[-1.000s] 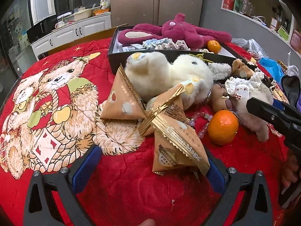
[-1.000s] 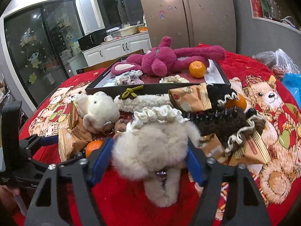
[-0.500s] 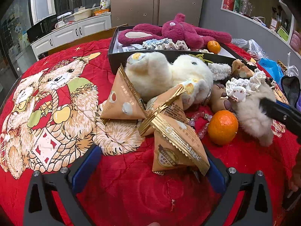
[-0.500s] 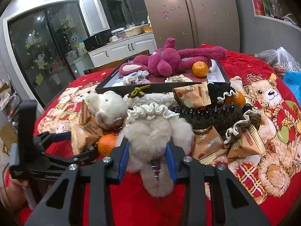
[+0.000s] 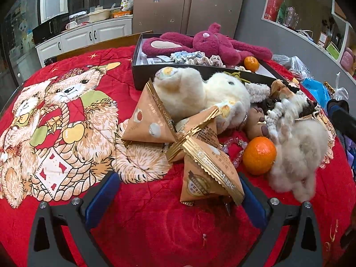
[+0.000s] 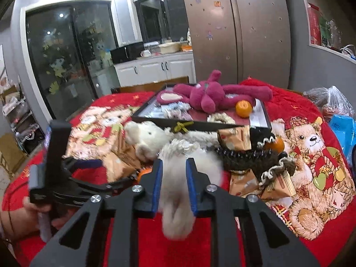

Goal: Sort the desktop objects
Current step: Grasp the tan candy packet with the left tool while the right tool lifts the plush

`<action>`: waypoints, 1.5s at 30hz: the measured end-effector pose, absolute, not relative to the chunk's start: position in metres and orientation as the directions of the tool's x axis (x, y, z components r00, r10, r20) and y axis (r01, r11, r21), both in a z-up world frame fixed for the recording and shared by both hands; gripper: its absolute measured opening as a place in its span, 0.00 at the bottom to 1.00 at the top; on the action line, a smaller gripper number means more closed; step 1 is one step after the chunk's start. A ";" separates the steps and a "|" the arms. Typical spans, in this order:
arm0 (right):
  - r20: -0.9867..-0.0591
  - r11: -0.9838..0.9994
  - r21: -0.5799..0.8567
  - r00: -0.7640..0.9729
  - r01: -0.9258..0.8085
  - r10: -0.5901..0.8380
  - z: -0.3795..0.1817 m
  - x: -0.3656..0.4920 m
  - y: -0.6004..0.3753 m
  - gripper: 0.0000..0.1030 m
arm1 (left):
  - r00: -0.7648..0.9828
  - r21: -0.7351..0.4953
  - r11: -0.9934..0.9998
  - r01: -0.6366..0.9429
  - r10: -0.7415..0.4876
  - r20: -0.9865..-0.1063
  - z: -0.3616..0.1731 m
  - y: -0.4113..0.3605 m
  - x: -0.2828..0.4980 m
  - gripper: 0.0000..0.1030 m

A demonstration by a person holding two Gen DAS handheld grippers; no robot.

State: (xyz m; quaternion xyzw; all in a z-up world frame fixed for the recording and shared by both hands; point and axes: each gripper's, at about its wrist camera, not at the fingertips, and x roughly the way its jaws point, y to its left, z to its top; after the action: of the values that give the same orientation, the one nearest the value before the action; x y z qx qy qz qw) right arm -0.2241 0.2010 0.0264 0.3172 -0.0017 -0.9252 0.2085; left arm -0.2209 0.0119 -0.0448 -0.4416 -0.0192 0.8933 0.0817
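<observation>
My right gripper (image 6: 174, 166) is shut on a fluffy beige plush (image 6: 175, 209), squeezed between the blue pads and lifted off the red cloth; it also shows in the left wrist view (image 5: 298, 155). My left gripper (image 5: 178, 191) is open and low over the cloth, with a triangular snack pack (image 5: 209, 178) between its fingers. A black tray (image 5: 142, 77) at the back holds a magenta plush (image 5: 211, 44) and an orange (image 5: 251, 64).
A white plush (image 5: 200, 95), more snack packs (image 5: 146, 120), an orange (image 5: 259, 155) and dark frilly hair items (image 6: 249, 158) crowd the middle. Plastic bags (image 6: 333, 104) lie at the far right. The red bear-print cloth (image 5: 55, 115) covers the table.
My right gripper has closed on the fluffy beige plush and lifted it, tilting upward. The left gripper has stayed in place, open.
</observation>
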 end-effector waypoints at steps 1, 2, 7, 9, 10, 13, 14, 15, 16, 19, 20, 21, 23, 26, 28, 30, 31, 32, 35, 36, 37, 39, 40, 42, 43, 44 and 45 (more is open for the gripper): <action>-0.590 -0.916 0.116 -0.715 0.384 -0.374 0.026 -0.224 0.201 0.21 | -0.596 -0.104 -0.986 -0.129 0.161 -0.787 -0.045 0.012 -0.221 1.00; -0.596 -0.919 0.104 -0.716 0.381 -0.364 0.025 -0.224 0.201 0.21 | -0.596 -0.102 -0.986 -0.129 0.159 -0.787 -0.045 0.012 -0.221 1.00; -0.625 -0.920 0.130 -0.689 0.371 -0.366 0.013 -0.232 0.202 0.21 | -0.595 -0.098 -0.987 -0.130 0.156 -0.788 -0.046 0.012 -0.221 1.00; -0.630 -0.918 0.142 -0.682 0.370 -0.373 0.010 -0.234 0.203 0.21 | -0.596 -0.104 -0.986 -0.130 0.161 -0.787 -0.045 0.011 -0.221 1.00; -0.629 -0.915 0.156 -0.678 0.371 -0.382 0.010 -0.234 0.204 0.21 | -0.596 -0.110 -0.985 -0.130 0.166 -0.785 -0.045 0.010 -0.220 1.00; -0.613 -0.913 0.183 -0.684 0.364 -0.395 0.012 -0.234 0.210 0.22 | -0.601 -0.131 -0.983 -0.129 0.183 -0.778 -0.044 0.007 -0.219 1.00; -0.605 -0.916 0.175 -0.695 0.361 -0.390 0.013 -0.234 0.210 0.22 | -0.601 -0.133 -0.983 -0.129 0.185 -0.777 -0.044 0.007 -0.219 1.00; -0.599 -0.918 0.169 -0.702 0.360 -0.386 0.013 -0.234 0.211 0.23 | -0.601 -0.133 -0.982 -0.130 0.185 -0.777 -0.044 0.007 -0.219 1.00; -0.600 -0.915 0.171 -0.698 0.365 -0.391 0.012 -0.235 0.211 0.28 | -0.600 -0.131 -0.983 -0.130 0.184 -0.779 -0.044 0.007 -0.219 1.00; -0.611 -0.918 0.153 -0.695 0.367 -0.380 0.007 -0.238 0.206 0.38 | -0.598 -0.118 -0.984 -0.136 0.177 -0.782 -0.044 0.010 -0.221 1.00; -0.619 -0.921 0.140 -0.694 0.365 -0.369 0.004 -0.239 0.204 0.40 | -0.597 -0.117 -0.984 -0.137 0.176 -0.782 -0.044 0.010 -0.221 1.00; -0.624 -0.922 0.134 -0.692 0.362 -0.363 0.003 -0.240 0.204 0.43 | -0.597 -0.120 -0.983 -0.137 0.178 -0.782 -0.044 0.010 -0.221 1.00; -0.630 -0.920 0.153 -0.681 0.362 -0.372 0.000 -0.241 0.206 0.45 | -0.599 -0.128 -0.982 -0.137 0.185 -0.779 -0.044 0.008 -0.222 1.00; -0.634 -0.901 0.206 -0.649 0.382 -0.420 -0.001 -0.242 0.211 0.55 | -0.601 -0.132 -0.982 -0.132 0.185 -0.777 -0.043 0.007 -0.222 1.00; -0.630 -0.892 0.227 -0.639 0.391 -0.441 -0.004 -0.237 0.211 0.59 | -0.593 -0.127 -0.982 -0.138 0.185 -0.784 -0.045 0.009 -0.223 1.00; -0.640 -0.900 0.205 -0.644 0.384 -0.420 -0.009 -0.232 0.208 0.61 | -0.594 -0.107 -0.984 -0.142 0.171 -0.786 -0.045 0.011 -0.223 0.96; -0.653 -0.907 0.184 -0.642 0.379 -0.401 -0.014 -0.231 0.205 0.62 | -0.595 -0.100 -0.984 -0.149 0.170 -0.786 -0.045 0.013 -0.222 0.93; -0.668 -0.913 0.166 -0.638 0.374 -0.383 -0.020 -0.231 0.203 0.62 | -0.594 -0.095 -0.983 -0.157 0.171 -0.786 -0.045 0.014 -0.222 0.89; -0.681 -0.906 0.205 -0.610 0.372 -0.404 -0.029 -0.233 0.200 0.63 | -0.605 -0.099 -0.976 -0.192 0.197 -0.772 -0.042 0.018 -0.217 0.62; -0.683 -0.907 0.207 -0.609 0.368 -0.403 -0.030 -0.235 0.198 0.63 | -0.603 -0.108 -0.972 -0.209 0.216 -0.768 -0.041 0.019 -0.215 0.51; -0.690 -0.908 0.199 -0.605 0.369 -0.397 -0.032 -0.236 0.196 0.63 | -0.602 -0.111 -0.969 -0.220 0.225 -0.766 -0.040 0.020 -0.213 0.44; -0.715 -0.909 0.195 -0.580 0.369 -0.389 -0.040 -0.238 0.191 0.70 | -0.605 -0.105 -0.967 -0.231 0.227 -0.763 -0.040 0.022 -0.211 0.44; -0.740 -0.916 0.192 -0.562 0.352 -0.370 -0.045 -0.241 0.188 0.78 | -0.604 -0.113 -0.967 -0.230 0.232 -0.763 -0.040 0.022 -0.212 0.44; -0.767 -0.926 0.187 -0.540 0.329 -0.346 -0.051 -0.244 0.187 0.78 | -0.601 -0.157 -0.962 -0.224 0.263 -0.755 -0.040 0.015 -0.213 0.44; -0.748 -0.918 0.211 -0.549 0.335 -0.372 -0.049 -0.242 0.190 0.78 | -0.601 -0.183 -0.959 -0.217 0.279 -0.749 -0.040 0.011 -0.213 0.43; -0.738 -0.912 0.232 -0.550 0.338 -0.392 -0.049 -0.241 0.192 0.78 | -0.602 -0.196 -0.957 -0.213 0.287 -0.746 -0.040 0.009 -0.213 0.43; -0.732 -0.909 0.249 -0.549 0.335 -0.403 -0.049 -0.242 0.194 0.77 | -0.601 -0.202 -0.956 -0.212 0.290 -0.744 -0.040 0.008 -0.213 0.43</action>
State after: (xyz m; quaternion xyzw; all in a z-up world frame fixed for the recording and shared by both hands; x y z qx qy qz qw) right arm -0.2415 0.1942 -0.0487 0.4261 -0.0397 -0.8791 0.2100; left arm -0.2125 0.0085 -0.0405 -0.4237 -0.0461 0.8936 0.1405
